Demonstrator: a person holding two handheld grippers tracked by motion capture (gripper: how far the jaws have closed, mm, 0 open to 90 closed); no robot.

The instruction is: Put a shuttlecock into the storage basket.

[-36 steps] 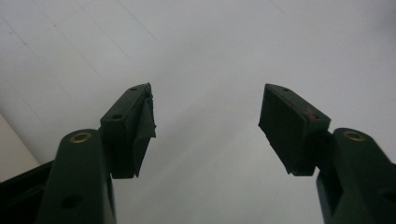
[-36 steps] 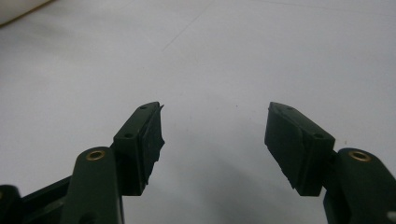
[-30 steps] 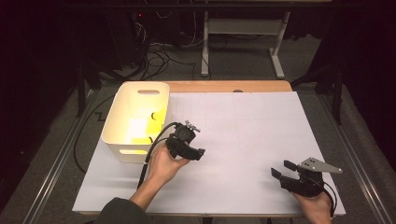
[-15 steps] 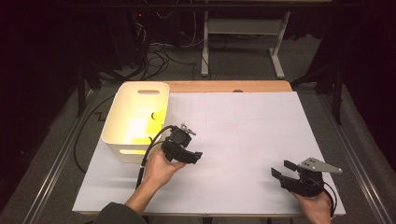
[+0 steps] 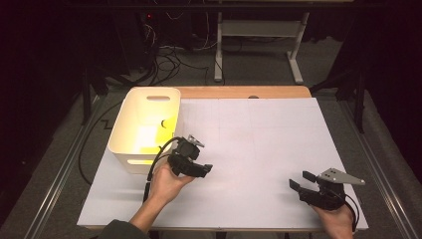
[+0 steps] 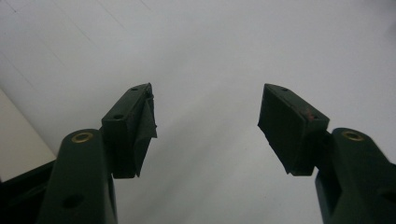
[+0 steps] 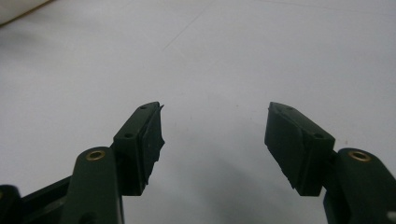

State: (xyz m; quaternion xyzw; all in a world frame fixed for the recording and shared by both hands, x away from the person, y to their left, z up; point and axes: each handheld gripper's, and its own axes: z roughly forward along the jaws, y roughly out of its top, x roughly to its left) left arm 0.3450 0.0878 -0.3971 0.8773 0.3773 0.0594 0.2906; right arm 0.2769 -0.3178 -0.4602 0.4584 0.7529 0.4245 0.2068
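The left tool (image 5: 191,160) has drifted a touch toward the near-left over the last second, sliding along the near-right corner of the white bin (image 5: 130,133), and now it sits just beside that corner, low over the bench (image 5: 259,134). Its jaws stand wide apart with nothing between them; in the left gripper view the pads (image 6: 142,128) frame bare white surface, with a pale edge of the bin at the left border. So it is released and carrying nothing.

Inside the bin, yellow pieces (image 5: 164,132) lie on the floor, toward the right wall. I judge them already dropped off, with the left hand backing away from the bin.

The right tool (image 5: 303,181) holds its spot at the near-right of the bench, exactly as a second ago. Its jaws also gape, released and empty, and the right gripper view shows only white surface past its pads (image 7: 152,137).

Nothing else lies on the white sheet, so this reads as a pause after a drop.
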